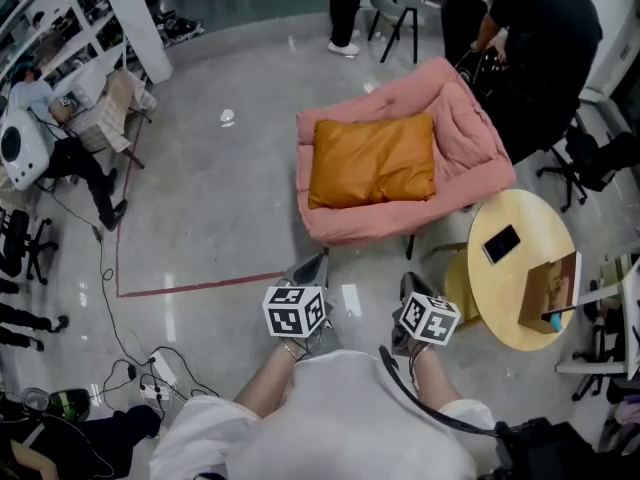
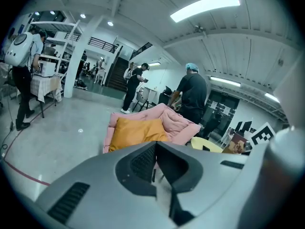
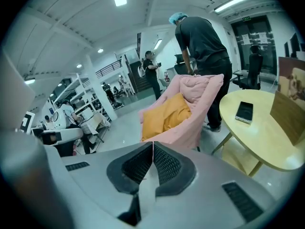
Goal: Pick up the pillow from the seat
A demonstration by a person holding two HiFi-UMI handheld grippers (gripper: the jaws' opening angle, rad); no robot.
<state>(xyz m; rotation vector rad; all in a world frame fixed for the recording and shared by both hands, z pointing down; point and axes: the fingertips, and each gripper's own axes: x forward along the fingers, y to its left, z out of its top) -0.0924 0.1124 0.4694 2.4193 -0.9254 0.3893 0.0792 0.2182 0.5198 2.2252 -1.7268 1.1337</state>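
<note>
An orange pillow [image 1: 372,158] lies on the seat of a pink padded chair [image 1: 470,133] ahead of me. It also shows as the orange pillow [image 2: 137,131] in the left gripper view and the orange pillow [image 3: 164,114] in the right gripper view. My left gripper [image 1: 311,266] and right gripper [image 1: 411,286] hover close to my body, short of the chair's front edge, both shut and empty. In the gripper views the left gripper [image 2: 155,144] and right gripper [image 3: 153,144] point toward the chair with tips touching.
A round yellow table [image 1: 530,298] stands right of the chair with a phone [image 1: 501,243] and a picture frame [image 1: 552,290] on it. A person in black [image 1: 540,38] bends behind the chair. Cables and a power strip [image 1: 150,373] lie on the floor at left.
</note>
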